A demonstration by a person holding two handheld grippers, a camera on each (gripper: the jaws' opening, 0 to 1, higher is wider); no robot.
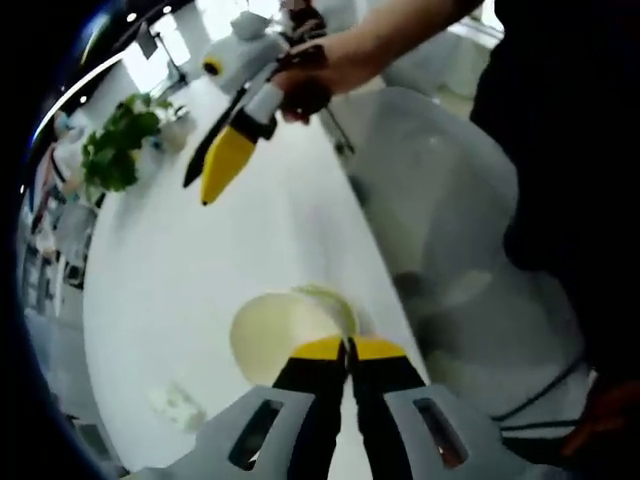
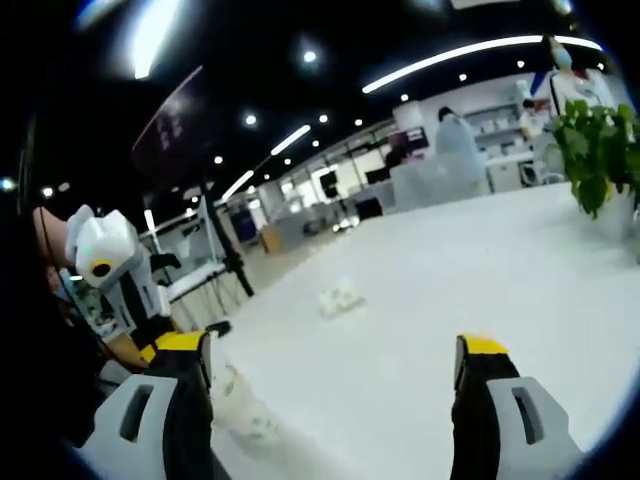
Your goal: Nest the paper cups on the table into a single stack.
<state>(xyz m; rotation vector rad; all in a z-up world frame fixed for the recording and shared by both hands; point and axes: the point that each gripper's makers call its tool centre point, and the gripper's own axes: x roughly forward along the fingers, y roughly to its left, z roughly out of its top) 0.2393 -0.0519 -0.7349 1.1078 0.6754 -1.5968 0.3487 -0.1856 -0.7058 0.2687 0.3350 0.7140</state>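
A pale paper cup sits right at the tips of my left gripper. Its jaws are pressed together on the cup's wall near the rim, low over the white table. In the right gripper view the same cup shows a faint green print at the lower left. A second printed cup lies on the table, seen as a small pale shape farther out. My right gripper is open with nothing between its jaws. From the left gripper view, it hangs over the table in a hand.
A green potted plant stands at the table's far side among small items. A white chair sits beside the table edge, with the person's dark clothing next to it. Desks and people fill the background.
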